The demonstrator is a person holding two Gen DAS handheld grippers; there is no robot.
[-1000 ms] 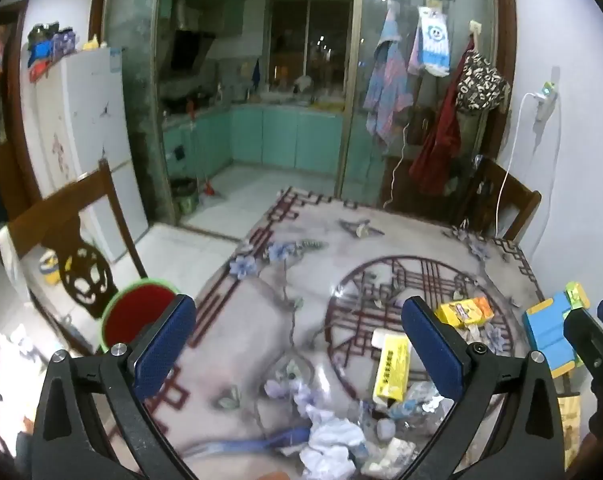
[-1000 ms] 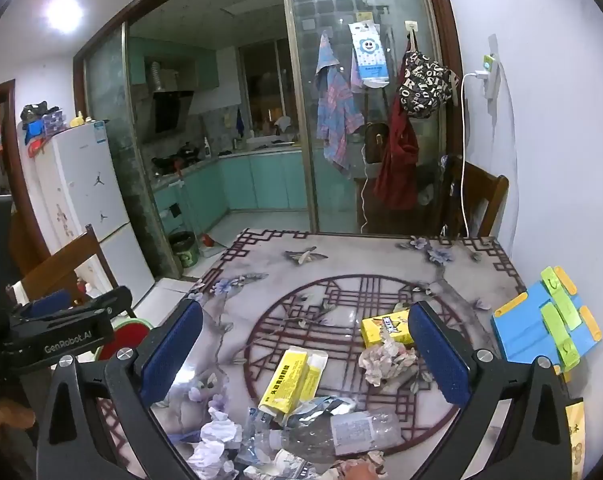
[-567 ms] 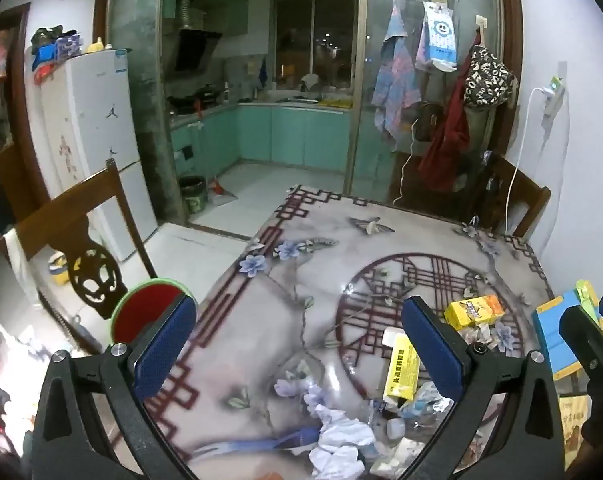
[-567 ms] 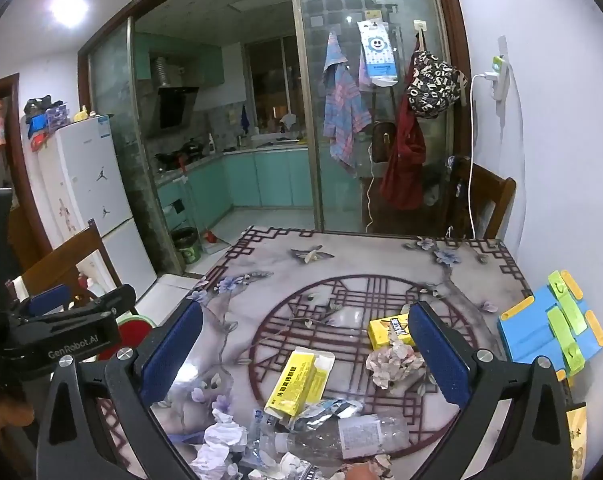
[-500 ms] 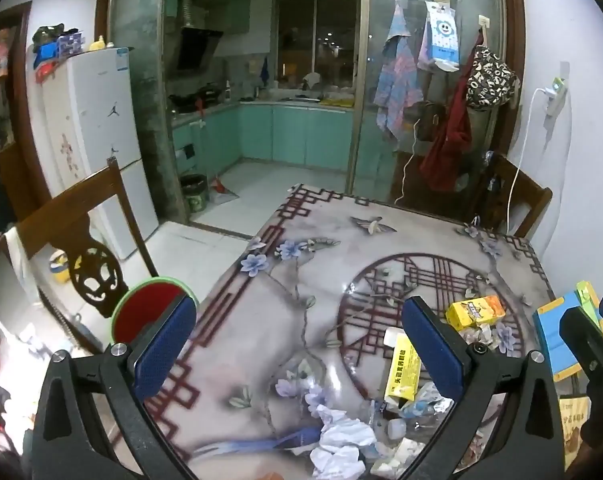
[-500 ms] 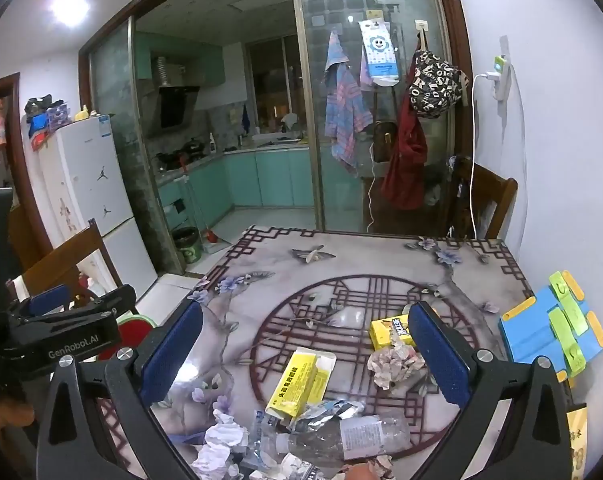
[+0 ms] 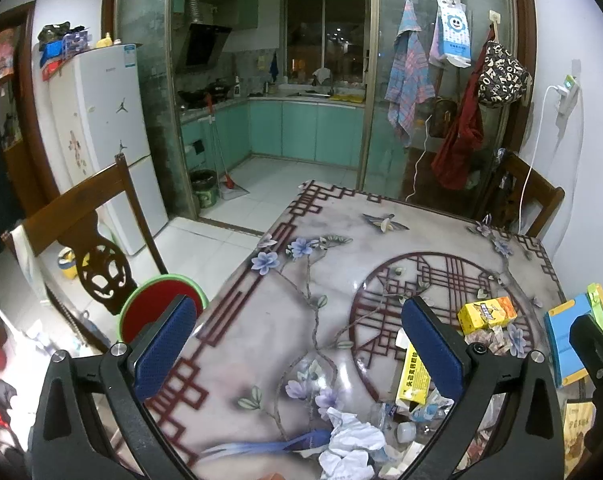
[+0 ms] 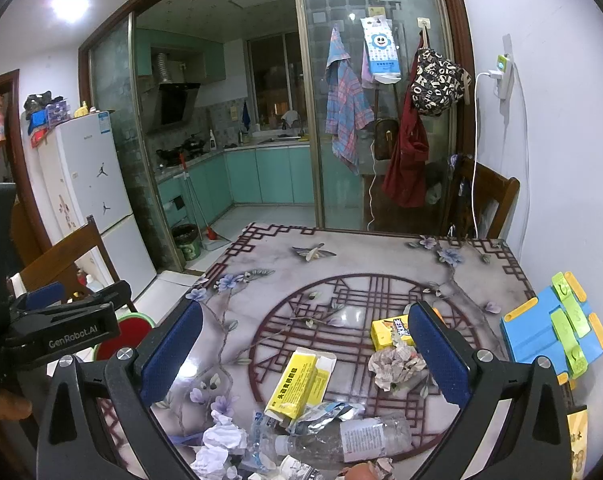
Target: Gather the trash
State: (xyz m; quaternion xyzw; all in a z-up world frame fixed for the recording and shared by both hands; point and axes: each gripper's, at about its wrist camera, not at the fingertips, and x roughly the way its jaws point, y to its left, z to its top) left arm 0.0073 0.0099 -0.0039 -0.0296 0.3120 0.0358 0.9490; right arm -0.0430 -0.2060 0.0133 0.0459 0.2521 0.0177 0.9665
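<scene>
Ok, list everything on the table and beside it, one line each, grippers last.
table: one, grey floral top with dark red lattice.
yellow carton: one, opened, lying flat near the table middle.
orange-yellow box: one, behind the crumpled wrapper.
crumpled wrapper: one, pale printed paper, touching the orange-yellow box.
plastic bottle: one, clear, on its side at the near edge.
white tissue wads: a few, near left of the pile.
blue holder: one, blue with green and orange clips, table's right edge.
red bin: one, green rim, on the floor left of the table.
wooden chair: one, brown, beside the bin.
left gripper: open, empty, above the table.
right gripper: open, empty, above the pile.
</scene>
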